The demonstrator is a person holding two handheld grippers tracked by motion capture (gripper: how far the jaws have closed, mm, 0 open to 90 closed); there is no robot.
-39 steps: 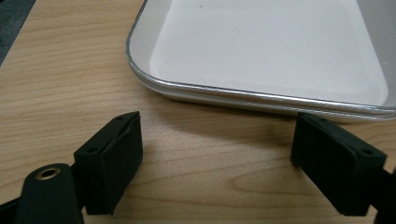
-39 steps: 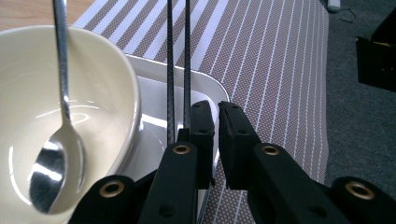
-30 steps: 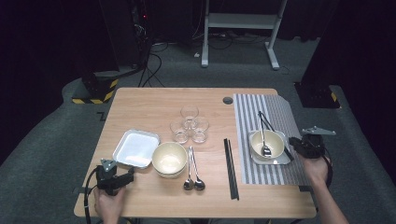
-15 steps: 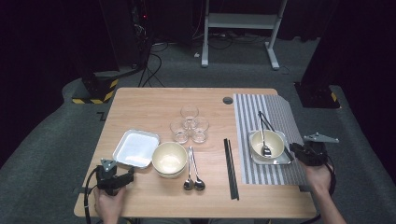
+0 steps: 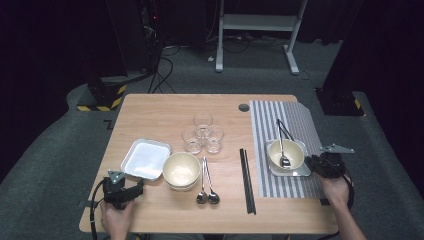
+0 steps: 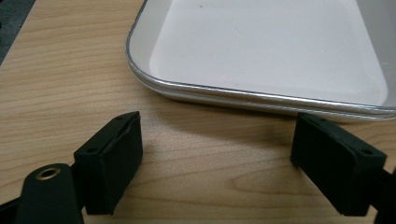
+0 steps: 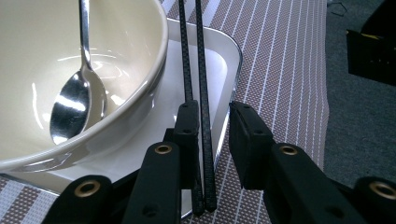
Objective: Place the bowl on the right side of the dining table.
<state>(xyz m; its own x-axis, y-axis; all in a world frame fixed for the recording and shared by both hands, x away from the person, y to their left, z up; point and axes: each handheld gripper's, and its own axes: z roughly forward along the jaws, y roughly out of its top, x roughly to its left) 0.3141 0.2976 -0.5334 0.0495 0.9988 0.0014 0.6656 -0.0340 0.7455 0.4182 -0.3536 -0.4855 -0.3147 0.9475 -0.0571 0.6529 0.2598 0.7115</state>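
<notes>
Right gripper [image 7: 212,128] has just been opening, releasing the black chopstick pair [image 7: 198,93] laid across the square white plate [image 7: 224,60] at the cream bowl's [image 7: 93,93] three o'clock; left gripper [image 6: 215,172] idles, released.

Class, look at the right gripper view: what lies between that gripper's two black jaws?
A pair of black chopsticks lies between the right gripper's parted jaws, resting across the white square plate.

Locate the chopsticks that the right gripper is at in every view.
High view: the chopsticks lie across the right tray's far edge, on the striped mat, ends toward the right gripper.
Left gripper view: not in it.
Right gripper view: the chopsticks run up the middle from between the open jaws, which have just been opening.
Shared landmark: the bowl with a spoon.
</notes>
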